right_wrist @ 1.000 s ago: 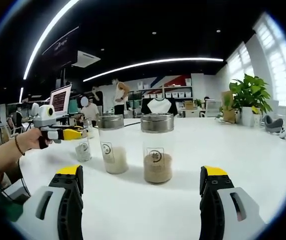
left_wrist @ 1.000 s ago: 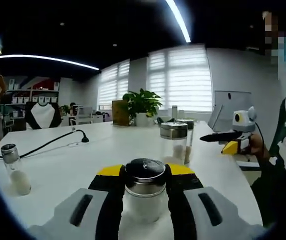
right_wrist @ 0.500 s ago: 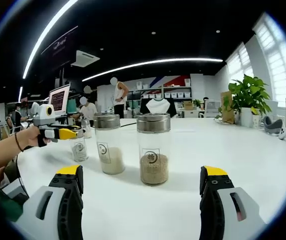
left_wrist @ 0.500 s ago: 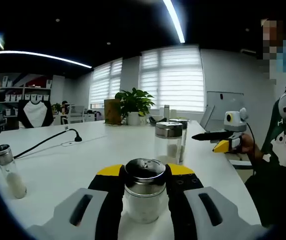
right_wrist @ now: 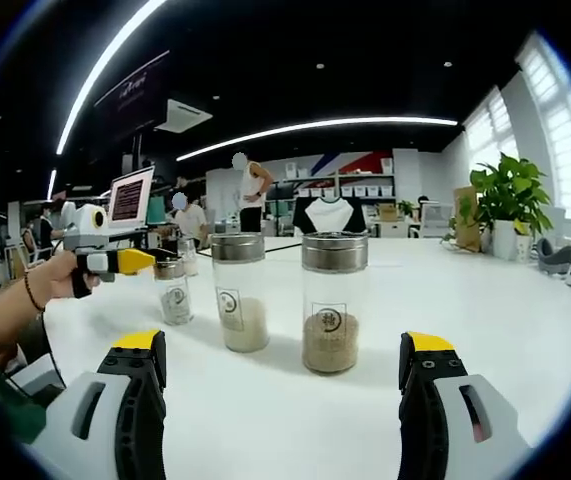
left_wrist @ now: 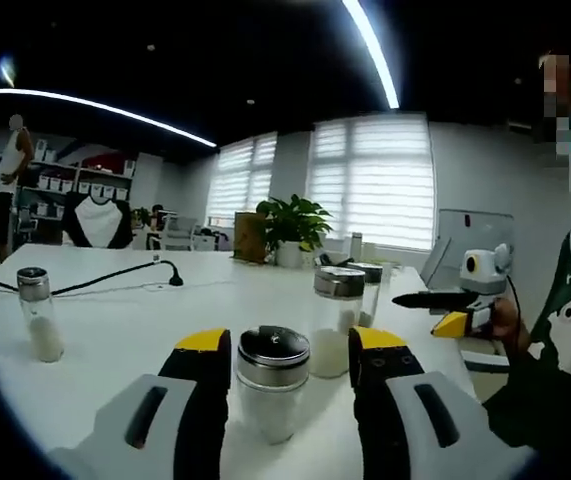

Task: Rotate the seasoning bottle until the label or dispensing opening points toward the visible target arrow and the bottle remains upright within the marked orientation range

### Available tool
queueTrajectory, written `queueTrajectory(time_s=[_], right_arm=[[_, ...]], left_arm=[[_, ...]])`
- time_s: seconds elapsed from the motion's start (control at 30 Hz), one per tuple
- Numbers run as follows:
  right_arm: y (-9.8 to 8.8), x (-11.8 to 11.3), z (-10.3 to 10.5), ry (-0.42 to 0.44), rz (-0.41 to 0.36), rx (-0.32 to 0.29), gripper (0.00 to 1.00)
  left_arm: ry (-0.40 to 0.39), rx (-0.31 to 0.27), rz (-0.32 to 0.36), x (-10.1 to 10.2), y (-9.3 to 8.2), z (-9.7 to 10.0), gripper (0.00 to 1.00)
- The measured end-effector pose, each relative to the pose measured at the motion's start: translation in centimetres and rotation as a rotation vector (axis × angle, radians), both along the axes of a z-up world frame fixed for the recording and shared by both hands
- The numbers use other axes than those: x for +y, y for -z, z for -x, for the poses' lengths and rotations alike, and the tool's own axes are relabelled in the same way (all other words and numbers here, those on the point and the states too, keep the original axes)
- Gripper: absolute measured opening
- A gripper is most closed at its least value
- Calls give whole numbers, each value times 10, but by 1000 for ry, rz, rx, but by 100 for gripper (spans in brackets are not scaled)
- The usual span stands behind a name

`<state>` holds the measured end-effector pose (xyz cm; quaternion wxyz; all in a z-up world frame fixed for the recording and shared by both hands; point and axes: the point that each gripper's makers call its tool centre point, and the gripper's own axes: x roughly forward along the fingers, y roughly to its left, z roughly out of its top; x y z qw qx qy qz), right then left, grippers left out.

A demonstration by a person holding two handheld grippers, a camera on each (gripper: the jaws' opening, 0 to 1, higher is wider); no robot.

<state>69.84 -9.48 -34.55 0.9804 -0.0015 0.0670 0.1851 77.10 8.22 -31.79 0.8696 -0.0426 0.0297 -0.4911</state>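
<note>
A small seasoning bottle [left_wrist: 273,385] with a shiny metal cap and white contents stands upright on the white table [left_wrist: 115,340]. It sits between the jaws of my left gripper [left_wrist: 290,340], which is open, with a gap on each side of the bottle. In the right gripper view the same small bottle [right_wrist: 173,292] stands just past the yellow tips of the left gripper [right_wrist: 115,262], which a hand holds. My right gripper [right_wrist: 283,345] is open with nothing between its jaws, and it also appears as the right gripper [left_wrist: 455,298] at the table's right edge.
Two taller jars stand mid-table, one with brown grains [right_wrist: 334,318] and one with white grains [right_wrist: 241,306]. Another small shaker [left_wrist: 38,315] stands far left beside a black cable [left_wrist: 115,282]. A potted plant [left_wrist: 291,230] and people [right_wrist: 253,195] are at the back.
My left gripper's jaws have spread away from the seasoning bottle, which they gripped tightly before. Both views have shifted slightly; the right gripper stays open.
</note>
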Motion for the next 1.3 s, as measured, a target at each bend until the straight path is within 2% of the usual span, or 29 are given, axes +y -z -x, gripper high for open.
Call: queueTrajectory(time_s=[0.07, 0.2, 0.33, 0.43, 0.53, 0.67, 0.87, 0.9, 0.93, 1.07, 1.17, 1.23, 1.3], right_arm=[[0, -1, 0, 2, 0, 2, 99], [-1, -2, -1, 2, 1, 3, 99], [-1, 0, -1, -1, 1, 6, 99], [-1, 0, -1, -2, 0, 8, 99], [0, 1, -2, -4, 0, 12, 99], [2, 0, -2, -4, -3, 16, 99], [3, 0, -1, -3, -6, 18, 99], [3, 0, -1, -3, -6, 17, 99], [3, 0, 0, -2, -6, 15, 99], [3, -1, 0, -1, -5, 13, 99], [3, 0, 1, -1, -7, 15, 99], [3, 0, 1, -2, -6, 13, 99], [3, 0, 1, 0, -8, 13, 99]], left_arm=[[-21, -13, 0, 1, -1, 1, 50], [-58, 14, 33, 5, -4, 1, 49], [-107, 2, 4, 7, -4, 1, 49], [-189, 36, -1, 12, 2, 0, 49], [-227, 21, -24, 11, 5, 3, 49], [-344, -1, -65, 17, 5, 2, 49], [-432, 18, -19, 11, 4, 6, 49], [-462, 22, -23, 11, 6, 4, 49], [-485, 0, -52, 12, 7, 3, 49], [-529, -23, -20, 11, 2, -1, 50], [-579, -39, -30, 14, 2, -7, 50], [-565, -41, -73, 9, 6, -10, 53], [-564, -18, -42, 7, 5, -13, 53]])
